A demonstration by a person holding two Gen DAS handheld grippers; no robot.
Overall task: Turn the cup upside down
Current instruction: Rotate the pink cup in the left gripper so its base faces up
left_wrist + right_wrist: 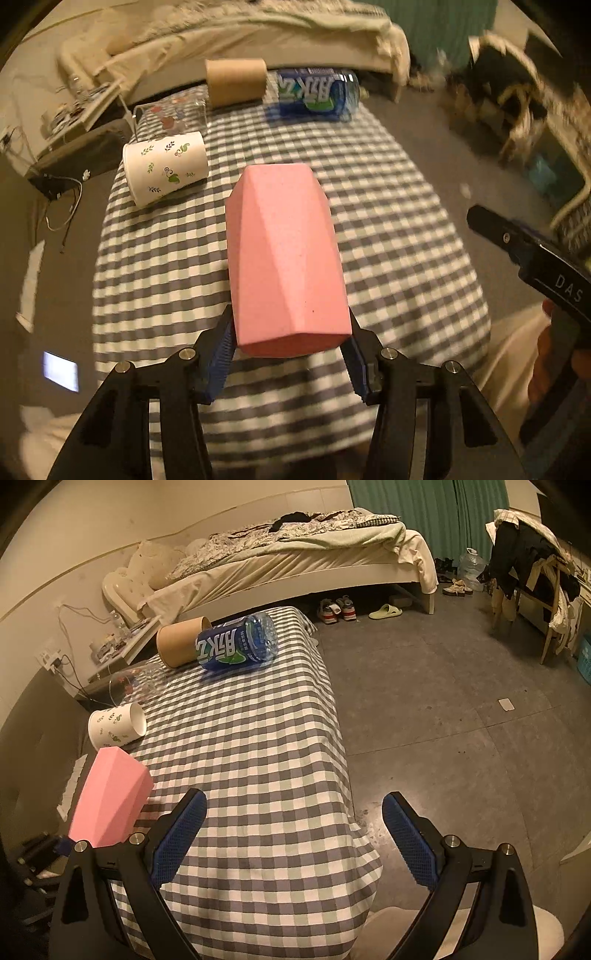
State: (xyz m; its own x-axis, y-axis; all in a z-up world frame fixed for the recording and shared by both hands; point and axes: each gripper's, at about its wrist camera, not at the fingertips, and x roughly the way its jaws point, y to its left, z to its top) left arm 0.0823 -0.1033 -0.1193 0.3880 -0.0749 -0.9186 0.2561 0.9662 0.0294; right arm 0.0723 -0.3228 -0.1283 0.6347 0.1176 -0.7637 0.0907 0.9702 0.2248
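Observation:
A pink faceted cup (284, 258) is clamped between the blue pads of my left gripper (290, 347) and held above the checked tablecloth (388, 229), its length pointing away from me. The same pink cup (110, 797) shows at the left in the right wrist view, tilted above the table's left edge. My right gripper (295, 834) is open and empty over the table's near right corner; it also shows at the right edge of the left wrist view (517, 247).
On the table lie a white leaf-print paper cup (166, 166), a clear glass (170, 114), a brown cardboard tube (236, 83) and a blue water bottle (317, 96). Bed (295, 554), shoes (336, 609) and a chair with clothes (532, 572) stand beyond.

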